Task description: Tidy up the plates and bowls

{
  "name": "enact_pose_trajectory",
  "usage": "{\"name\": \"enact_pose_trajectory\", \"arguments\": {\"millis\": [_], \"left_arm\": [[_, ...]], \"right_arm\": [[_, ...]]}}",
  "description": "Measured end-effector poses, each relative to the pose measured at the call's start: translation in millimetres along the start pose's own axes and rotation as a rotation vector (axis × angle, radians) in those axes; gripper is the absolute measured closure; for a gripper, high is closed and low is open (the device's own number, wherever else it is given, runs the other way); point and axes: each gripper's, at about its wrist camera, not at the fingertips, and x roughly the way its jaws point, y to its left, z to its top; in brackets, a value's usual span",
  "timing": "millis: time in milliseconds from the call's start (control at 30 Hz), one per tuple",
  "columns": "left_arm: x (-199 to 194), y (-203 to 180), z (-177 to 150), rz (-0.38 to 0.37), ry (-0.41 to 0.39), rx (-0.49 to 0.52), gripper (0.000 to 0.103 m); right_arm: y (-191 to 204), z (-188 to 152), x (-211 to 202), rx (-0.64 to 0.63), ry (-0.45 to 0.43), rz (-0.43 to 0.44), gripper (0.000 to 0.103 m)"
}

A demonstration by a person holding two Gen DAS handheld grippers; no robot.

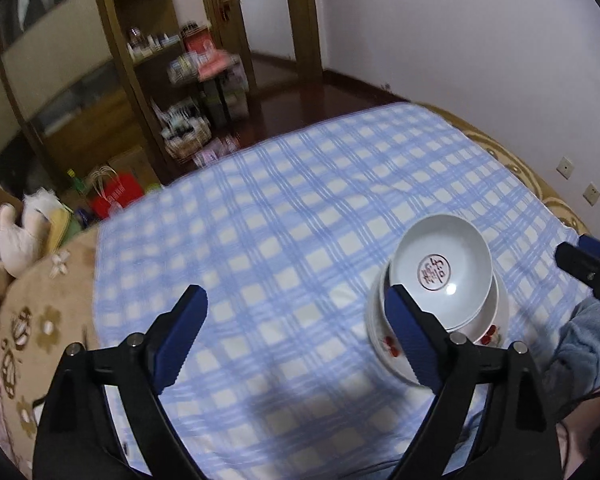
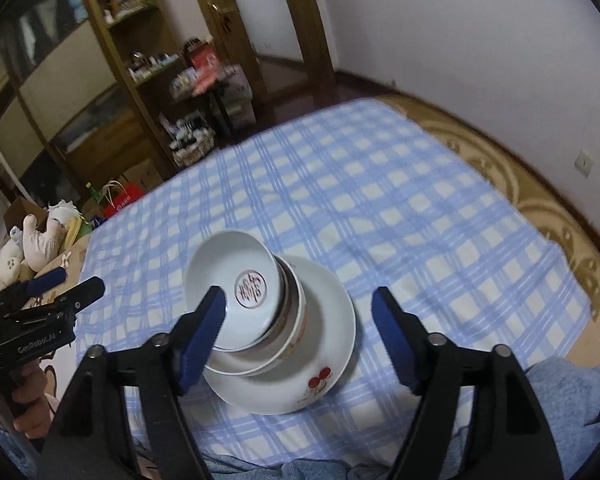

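bowls (image 2: 255, 300) stacked mid-cloth (image 2: 380, 200) | both tools (image 1: 295, 312) (image 2: 300, 312) released, empty | cloth around bare

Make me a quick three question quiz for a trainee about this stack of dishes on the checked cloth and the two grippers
1. True or false: the top bowl sits level in the stack.
2. What is printed on the bottom plate? A) cherries B) blue fish C) green leaves
3. Fill in: the right gripper and the left gripper both have their jaws ____.

Key:
1. False; it tilts, with its red seal showing.
2. A
3. Open; neither holds anything, and the stack rests on the checked cloth.
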Motion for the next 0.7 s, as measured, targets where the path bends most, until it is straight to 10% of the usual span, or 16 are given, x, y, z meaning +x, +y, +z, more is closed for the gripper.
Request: {"name": "enact_pose_trajectory", "arguments": {"millis": [233, 700], "left_arm": [[-36, 15, -18, 0.046, -0.128, 0.001, 0.011], [-57, 22, -58, 0.092, -0.277, -0.067, 0.008]], "right_arm": [[19, -11, -40, -0.068, -0.134, -0.008, 0.000], [28, -34, -75, -0.084, -0.297, -0.045, 0.000]]}}
